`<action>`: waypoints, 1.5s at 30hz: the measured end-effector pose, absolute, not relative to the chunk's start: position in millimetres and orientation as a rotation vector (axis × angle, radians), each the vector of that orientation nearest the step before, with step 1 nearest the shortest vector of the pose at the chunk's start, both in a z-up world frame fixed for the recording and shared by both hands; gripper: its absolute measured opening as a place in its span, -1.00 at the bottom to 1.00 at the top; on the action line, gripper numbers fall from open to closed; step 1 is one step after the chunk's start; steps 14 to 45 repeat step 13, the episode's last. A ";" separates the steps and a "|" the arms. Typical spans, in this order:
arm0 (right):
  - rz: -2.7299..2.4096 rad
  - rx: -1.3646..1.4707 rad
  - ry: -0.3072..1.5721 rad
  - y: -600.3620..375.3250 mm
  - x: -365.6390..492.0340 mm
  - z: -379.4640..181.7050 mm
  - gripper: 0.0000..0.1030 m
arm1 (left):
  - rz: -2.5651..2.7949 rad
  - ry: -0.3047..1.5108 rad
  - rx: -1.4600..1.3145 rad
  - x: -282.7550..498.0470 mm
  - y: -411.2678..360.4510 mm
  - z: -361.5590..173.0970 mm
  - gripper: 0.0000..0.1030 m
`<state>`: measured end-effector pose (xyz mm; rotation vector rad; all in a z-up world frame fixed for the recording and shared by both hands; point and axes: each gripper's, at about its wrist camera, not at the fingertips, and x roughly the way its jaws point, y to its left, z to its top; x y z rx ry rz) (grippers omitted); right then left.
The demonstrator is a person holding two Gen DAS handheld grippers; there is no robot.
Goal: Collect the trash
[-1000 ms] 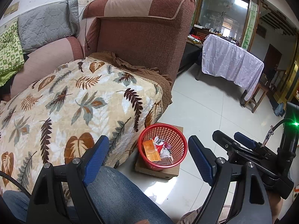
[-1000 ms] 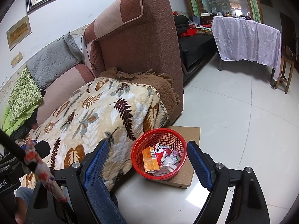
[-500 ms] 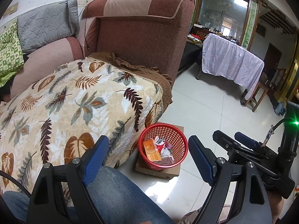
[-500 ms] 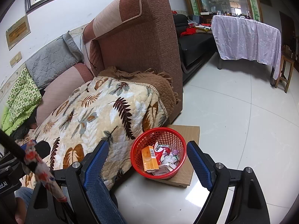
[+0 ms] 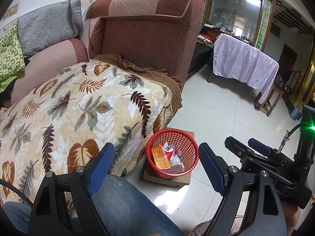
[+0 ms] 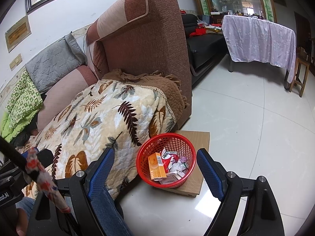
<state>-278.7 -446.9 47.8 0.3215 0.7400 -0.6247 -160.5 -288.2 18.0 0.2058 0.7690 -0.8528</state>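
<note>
Both my grippers hung low over the floor, tilted down toward the red basket [image 5: 172, 153]. My left gripper [image 5: 156, 163] stood wide apart and held nothing, above a denim knee [image 5: 126, 202]. My right gripper [image 6: 155, 167] was spread just as wide, also bare. The basket sat on a cardboard sheet [image 6: 198, 184] beside the sofa [image 6: 147, 49], holding an orange box [image 6: 156, 166] and crumpled wrappers [image 6: 178, 165].
</note>
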 end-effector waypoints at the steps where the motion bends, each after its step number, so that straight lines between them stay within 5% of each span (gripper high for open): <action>1: -0.624 0.322 0.740 -447.0 -278.6 47.9 0.72 | -0.850 0.773 0.204 -159.3 -288.2 16.6 0.66; 45: -0.620 0.368 0.767 -457.9 -276.7 34.4 0.72 | -0.891 0.794 0.180 -138.3 -283.8 5.0 0.67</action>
